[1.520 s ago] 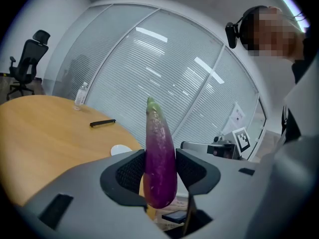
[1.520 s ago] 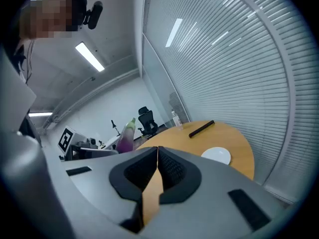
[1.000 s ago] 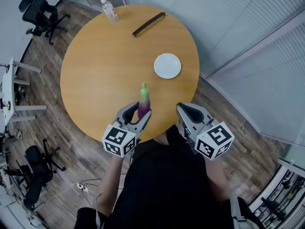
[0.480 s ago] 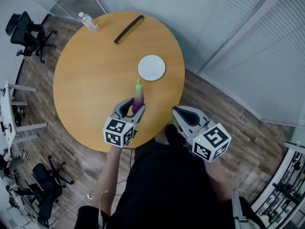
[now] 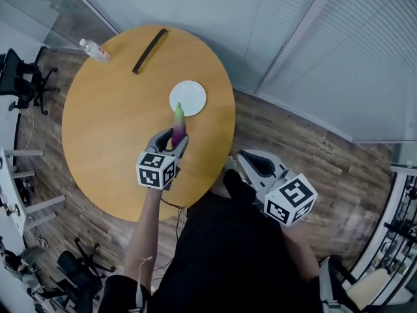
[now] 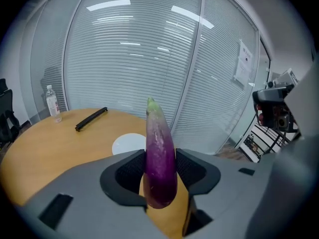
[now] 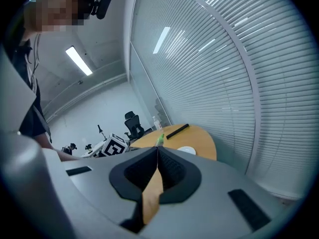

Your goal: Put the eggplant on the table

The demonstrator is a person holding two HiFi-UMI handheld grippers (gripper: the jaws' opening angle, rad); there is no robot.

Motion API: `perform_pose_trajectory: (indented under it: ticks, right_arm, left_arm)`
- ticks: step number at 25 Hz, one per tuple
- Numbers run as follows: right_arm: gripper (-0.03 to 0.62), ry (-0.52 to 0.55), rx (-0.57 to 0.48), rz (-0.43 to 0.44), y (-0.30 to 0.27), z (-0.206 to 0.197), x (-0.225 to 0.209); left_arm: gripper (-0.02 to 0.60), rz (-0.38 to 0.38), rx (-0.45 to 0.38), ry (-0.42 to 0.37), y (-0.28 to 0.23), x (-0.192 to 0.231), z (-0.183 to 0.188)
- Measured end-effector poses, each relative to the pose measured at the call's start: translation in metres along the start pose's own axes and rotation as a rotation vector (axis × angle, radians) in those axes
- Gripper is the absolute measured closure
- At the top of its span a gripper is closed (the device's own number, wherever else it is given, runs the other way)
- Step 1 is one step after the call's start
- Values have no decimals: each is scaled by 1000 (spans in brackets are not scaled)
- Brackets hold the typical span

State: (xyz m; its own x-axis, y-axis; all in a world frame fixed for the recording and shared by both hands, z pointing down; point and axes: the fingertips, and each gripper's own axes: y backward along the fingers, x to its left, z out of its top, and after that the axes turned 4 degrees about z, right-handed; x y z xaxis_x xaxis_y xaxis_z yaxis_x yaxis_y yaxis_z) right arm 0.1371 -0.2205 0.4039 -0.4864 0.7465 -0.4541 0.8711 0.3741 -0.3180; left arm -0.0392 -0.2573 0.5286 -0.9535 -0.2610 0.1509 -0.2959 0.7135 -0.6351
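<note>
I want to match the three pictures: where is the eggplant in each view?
Head view: eggplant left of centre, in the left gripper's jaws, tip overlapping the white plate.
Left gripper view: centre, between the jaws.
Right gripper view: only its green tip, above the jaws.
Shared landmark: the white plate.

This is an office meeting room. A round wooden table (image 5: 111,142) lies under and ahead of the left fingers (image 6: 122,176). Just beyond it are glass walls with slatted blinds (image 6: 129,59), with a paper notice (image 6: 242,63) stuck on one pane. Swivel chairs (image 5: 19,77) and white desks (image 5: 6,194) stand well off to the fingers' left on a plank floor (image 5: 313,155). Strip lights (image 7: 79,60) run overhead.
</note>
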Motion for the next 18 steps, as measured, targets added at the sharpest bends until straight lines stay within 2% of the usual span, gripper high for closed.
perform_pose_trajectory:
  ticks: [5,12,18]
  right_arm:
    - [577,-27,-8,-56,9,-4,-8]
    - [577,-64,-10,-121,21,-9,-21]
    - [577,-72,-9,-162,28,-8,-35]
  left_arm:
    - [376,-21,38,-32,-21,8,5]
    - [376,-11,124,-43,-54,19,2]
    - [376,9,162,-12,-79,34,0]
